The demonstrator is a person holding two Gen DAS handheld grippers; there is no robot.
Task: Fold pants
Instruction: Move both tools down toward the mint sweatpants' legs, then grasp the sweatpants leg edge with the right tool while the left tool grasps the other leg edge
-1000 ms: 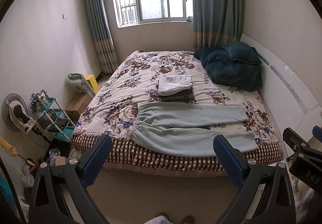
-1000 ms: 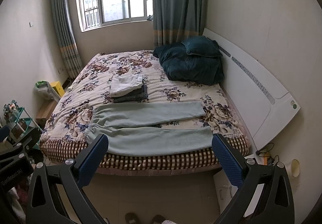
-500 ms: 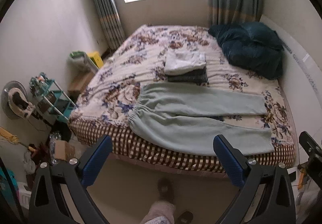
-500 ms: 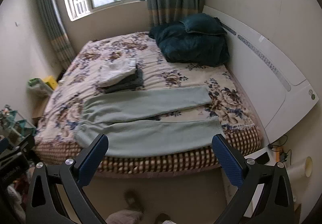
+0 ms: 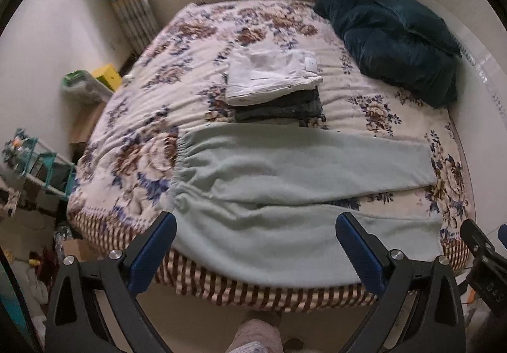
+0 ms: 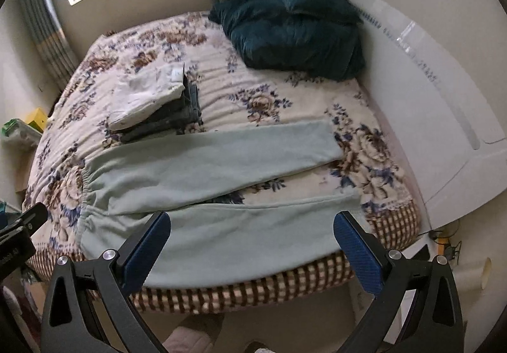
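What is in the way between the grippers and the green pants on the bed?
Nothing visible. The pale green pants lie flat along the near edge of the bed, right ahead of the open left hand-held gripper and the open right hand-held gripper. The folded clothes stack sits farther back.

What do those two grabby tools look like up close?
Each tool, left and right, has two black, angular fingers with triangular cut-outs, silver round bolts near the joints, and ridged blue pads at the tips. No cables show. Below, only a bit of pink fuzzy clothing is visible.
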